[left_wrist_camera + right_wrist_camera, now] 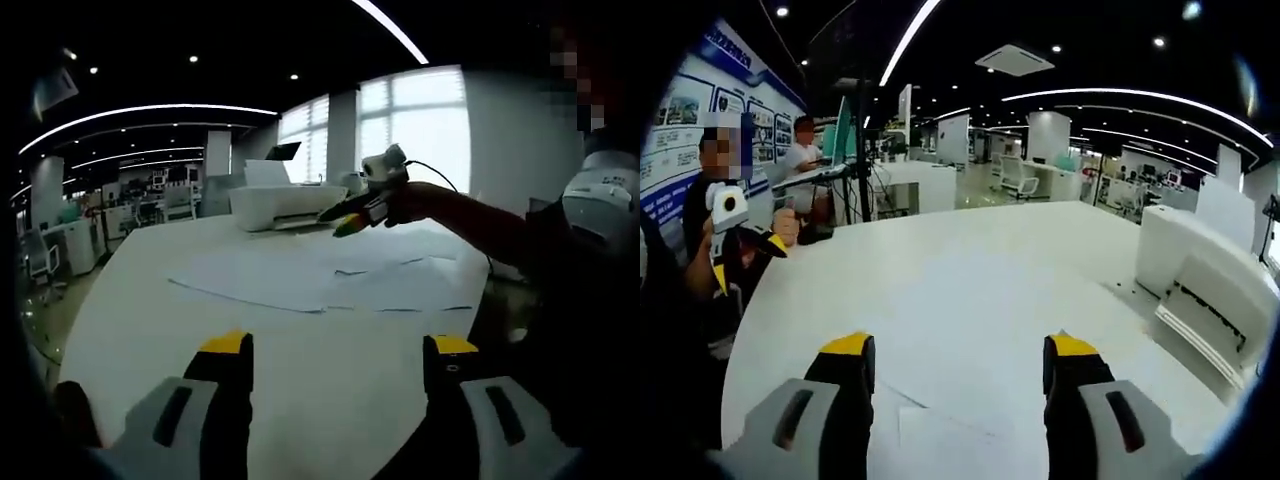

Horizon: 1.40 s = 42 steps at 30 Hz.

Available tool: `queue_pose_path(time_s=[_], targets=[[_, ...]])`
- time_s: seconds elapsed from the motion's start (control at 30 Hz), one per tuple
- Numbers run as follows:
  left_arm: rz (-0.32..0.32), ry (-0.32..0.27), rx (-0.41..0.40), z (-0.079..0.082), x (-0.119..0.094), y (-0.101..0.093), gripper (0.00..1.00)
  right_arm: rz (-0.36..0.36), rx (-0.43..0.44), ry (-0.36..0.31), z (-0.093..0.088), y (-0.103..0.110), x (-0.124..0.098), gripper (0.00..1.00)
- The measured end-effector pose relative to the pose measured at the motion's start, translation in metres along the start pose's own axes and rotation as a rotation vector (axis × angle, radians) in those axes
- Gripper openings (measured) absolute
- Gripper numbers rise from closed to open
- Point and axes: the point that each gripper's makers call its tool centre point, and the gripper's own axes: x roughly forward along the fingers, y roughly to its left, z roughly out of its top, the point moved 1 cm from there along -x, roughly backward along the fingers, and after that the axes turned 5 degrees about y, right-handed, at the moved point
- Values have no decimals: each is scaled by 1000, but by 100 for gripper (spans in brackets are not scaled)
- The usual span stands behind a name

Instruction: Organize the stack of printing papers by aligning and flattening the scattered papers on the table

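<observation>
In the left gripper view, the left gripper (340,360) hangs above the white tabletop (150,290) with its jaws spread and nothing between them, seemingly held back to take in the job. The papers (340,275) lie fanned in loose, overlapping sheets further along the tabletop, just short of a white printer (285,205). The right gripper (350,212) reaches in over them from the right; whether its jaws are apart is hard to make out here.

In the right gripper view, the right gripper (958,365) is spread and empty. Sheet corners (940,435) show between its jaws, mostly cut off below. The left gripper (765,240) shows at the left, its jaws too small to read. The printer (1205,285) sits at the right edge, partly cropped.
</observation>
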Motion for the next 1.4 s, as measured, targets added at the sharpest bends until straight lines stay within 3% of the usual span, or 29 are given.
queue_pose_path(time_s=[0.87, 1.4], targets=[[3, 6, -25, -8, 2, 6, 72, -18, 91, 37, -26, -11, 43, 65], [5, 9, -26, -10, 1, 8, 72, -50, 139, 54, -42, -24, 54, 65]])
